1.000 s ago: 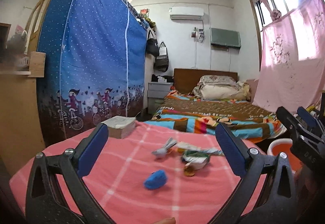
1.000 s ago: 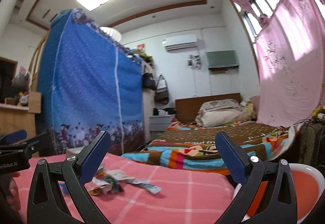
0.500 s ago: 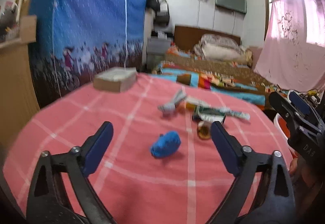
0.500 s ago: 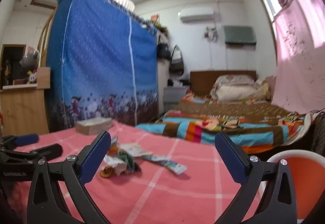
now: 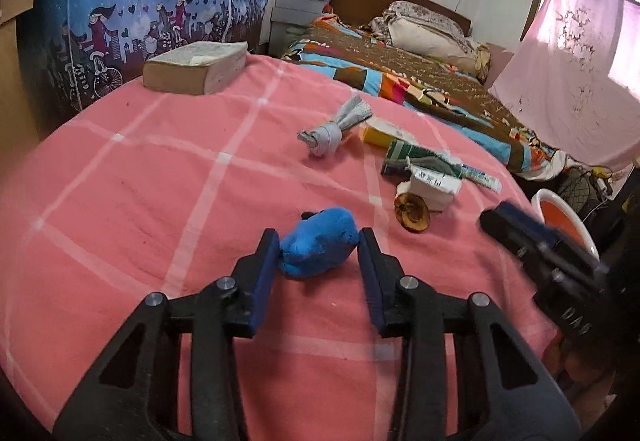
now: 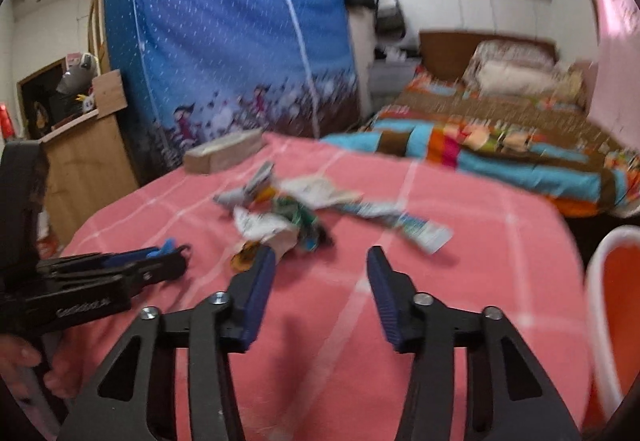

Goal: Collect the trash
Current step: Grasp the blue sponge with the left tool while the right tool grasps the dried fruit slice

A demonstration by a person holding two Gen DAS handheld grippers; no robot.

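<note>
In the lower middle of my left wrist view, my left gripper [image 5: 318,249] has its blue-padded fingers on either side of a crumpled blue wad of trash [image 5: 317,241] on the pink checked tablecloth [image 5: 140,201], both pads touching it, though I cannot tell whether they press it firmly. My right gripper [image 6: 320,267] hovers over the cloth with its fingers spread and nothing between them. A pile of torn wrappers [image 6: 296,217] lies just above it, and an orange bin with a white rim [image 6: 600,305] sits at the right edge.
</note>
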